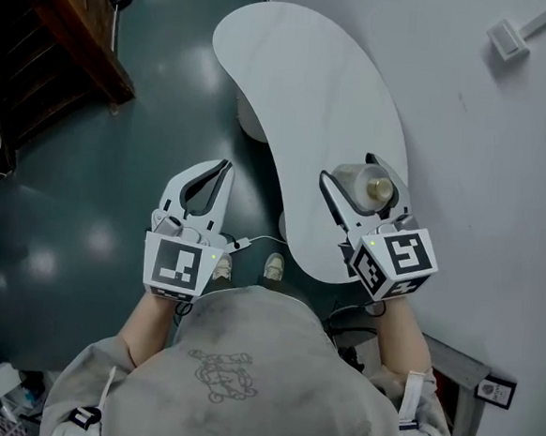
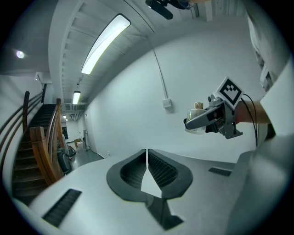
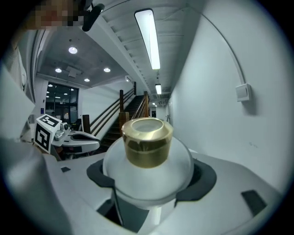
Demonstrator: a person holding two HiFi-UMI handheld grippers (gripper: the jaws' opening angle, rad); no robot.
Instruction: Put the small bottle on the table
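Note:
The small bottle is round, frosted white, with a gold cap. My right gripper is shut on it, one dark pad on each side of its body. It hangs over the near end of the white kidney-shaped table; whether it touches the top I cannot tell. My left gripper is shut and empty, over the dark floor left of the table; its pads meet in a thin line. The left gripper view also shows the right gripper carrying the bottle.
A dark wooden staircase stands at the upper left. A white wall runs along the table's right side, with a small box and cable on it. The table's pedestal is under its left edge. The person's shoes are near the table's end.

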